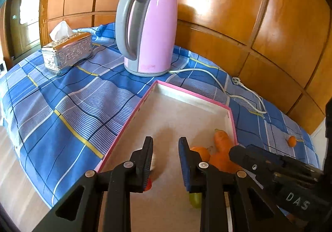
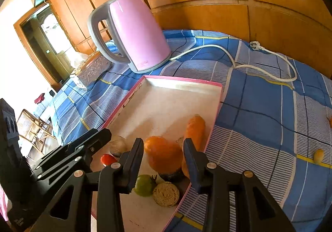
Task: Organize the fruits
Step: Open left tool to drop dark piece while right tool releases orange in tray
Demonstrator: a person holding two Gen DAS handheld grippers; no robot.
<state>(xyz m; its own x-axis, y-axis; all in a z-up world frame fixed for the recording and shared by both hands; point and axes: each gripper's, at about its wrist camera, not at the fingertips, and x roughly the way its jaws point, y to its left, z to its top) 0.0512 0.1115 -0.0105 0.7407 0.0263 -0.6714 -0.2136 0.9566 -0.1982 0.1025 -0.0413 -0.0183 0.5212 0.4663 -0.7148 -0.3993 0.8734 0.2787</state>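
Note:
A white tray with a pink rim [image 1: 186, 95] [image 2: 182, 80] lies on the blue checked cloth. In it are a long orange fruit [image 2: 196, 128] [image 1: 223, 142], a pear-shaped orange fruit [image 2: 164, 153], a green one [image 2: 144, 185], a red one [image 2: 108, 159] and a rough tan ball [image 2: 166, 193]. My left gripper [image 1: 165, 141] hovers over the tray's near part, jaws close together with nothing in them. My right gripper [image 2: 164, 142] hangs above the orange fruit, jaws apart and not touching it. On the cloth to the right lie a small orange fruit [image 1: 292, 141] and a yellow one [image 2: 318, 155].
A pink kettle [image 1: 149, 30] stands behind the tray, its white cord [image 2: 228, 55] trailing right across the cloth. A silver tissue box [image 1: 66, 51] sits at the back left. Wooden panelling closes off the back. The cloth drops off at the left edge.

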